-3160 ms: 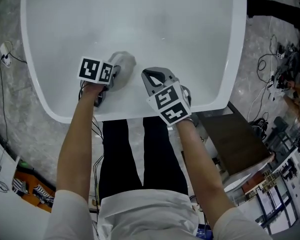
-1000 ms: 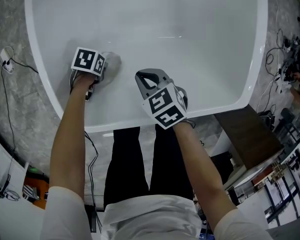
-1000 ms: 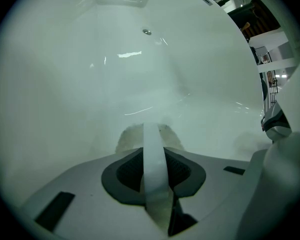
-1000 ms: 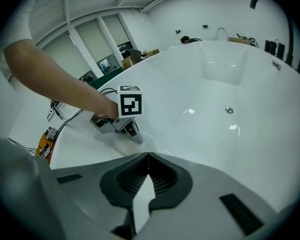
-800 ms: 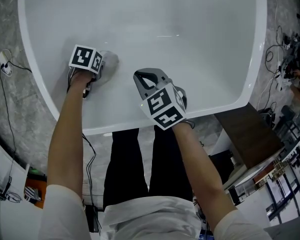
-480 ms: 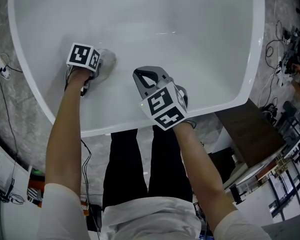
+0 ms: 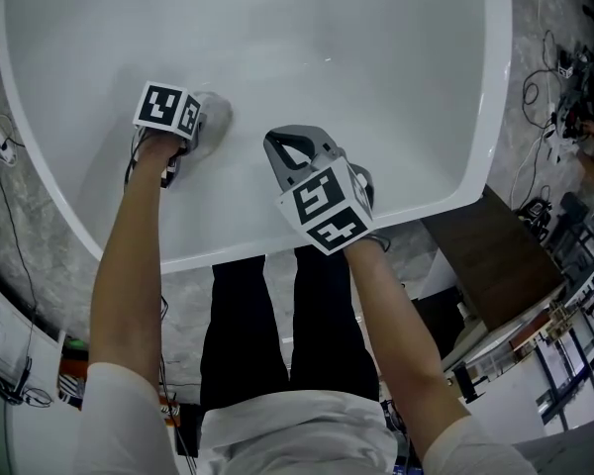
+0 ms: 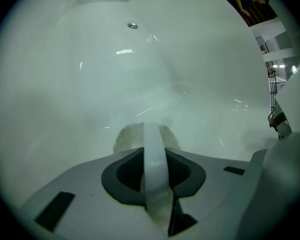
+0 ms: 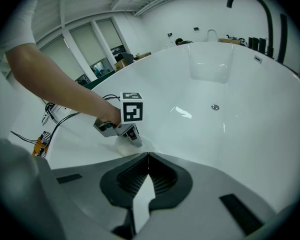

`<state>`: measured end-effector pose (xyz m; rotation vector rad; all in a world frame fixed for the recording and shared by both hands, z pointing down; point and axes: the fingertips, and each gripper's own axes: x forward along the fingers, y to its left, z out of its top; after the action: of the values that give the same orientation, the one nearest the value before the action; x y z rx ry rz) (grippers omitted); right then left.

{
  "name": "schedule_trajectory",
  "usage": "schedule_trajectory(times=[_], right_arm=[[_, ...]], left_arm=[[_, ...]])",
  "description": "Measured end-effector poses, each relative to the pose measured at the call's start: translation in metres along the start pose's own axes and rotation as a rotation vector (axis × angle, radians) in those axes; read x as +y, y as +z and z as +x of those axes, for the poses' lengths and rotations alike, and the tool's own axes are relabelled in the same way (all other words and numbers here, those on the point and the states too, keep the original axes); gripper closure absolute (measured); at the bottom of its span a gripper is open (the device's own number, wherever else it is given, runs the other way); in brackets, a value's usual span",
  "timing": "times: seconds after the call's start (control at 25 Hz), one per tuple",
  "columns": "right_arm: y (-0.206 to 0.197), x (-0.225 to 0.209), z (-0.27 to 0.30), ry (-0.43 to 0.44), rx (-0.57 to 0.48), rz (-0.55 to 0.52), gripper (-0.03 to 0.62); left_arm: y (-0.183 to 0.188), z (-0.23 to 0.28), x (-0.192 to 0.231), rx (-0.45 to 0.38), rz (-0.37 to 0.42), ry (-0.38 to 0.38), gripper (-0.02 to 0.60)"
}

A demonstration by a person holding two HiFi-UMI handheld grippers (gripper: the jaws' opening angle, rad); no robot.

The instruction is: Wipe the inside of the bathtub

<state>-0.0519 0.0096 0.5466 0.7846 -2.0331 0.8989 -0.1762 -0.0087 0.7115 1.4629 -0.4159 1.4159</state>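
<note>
Mottled grey floor [image 7: 40,255] runs round a white bathtub [image 7: 376,87], and the person stands against its near rim, both arms reaching over it. Just inside that rim the right gripper [image 7: 295,153] hovers above the near wall, its jaws pressed together on nothing. A little farther in, toward the tub's left wall, the left gripper [image 7: 200,125] is clamped on a pale cloth [image 7: 216,115]. A wad of it bulges past the jaw tips and lies against the sloping enamel. The cloth looks soft, light and limp, so I would expect it to bunch or drag out under a hard stroke; a deep bite through a folded part seems the safest hold. The glossy wall looks slippery. Far down the basin sits the drain [image 8: 132,26], well apart from both grippers.
</note>
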Motion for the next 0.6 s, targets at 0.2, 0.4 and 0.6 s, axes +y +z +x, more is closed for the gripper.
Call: schedule_trajectory(times=[0.2,0.4,0.6], right_arm=[[-0.008,-0.012,-0.009,-0.006,0.004,0.006,0.576],[-0.012,-0.023,-0.016,-0.009,0.001,0.007,0.576],[-0.018,-0.036,-0.027,-0.017,-0.007,0.005,0.576]], left_arm=[[0.012,0.007,-0.023,-0.010,0.013,-0.014,0.486],[0.026,0.010,-0.045,-0.023,0.033,-0.028,0.486],[0.038,0.016,-0.068,-0.032,0.044,-0.038,0.486]])
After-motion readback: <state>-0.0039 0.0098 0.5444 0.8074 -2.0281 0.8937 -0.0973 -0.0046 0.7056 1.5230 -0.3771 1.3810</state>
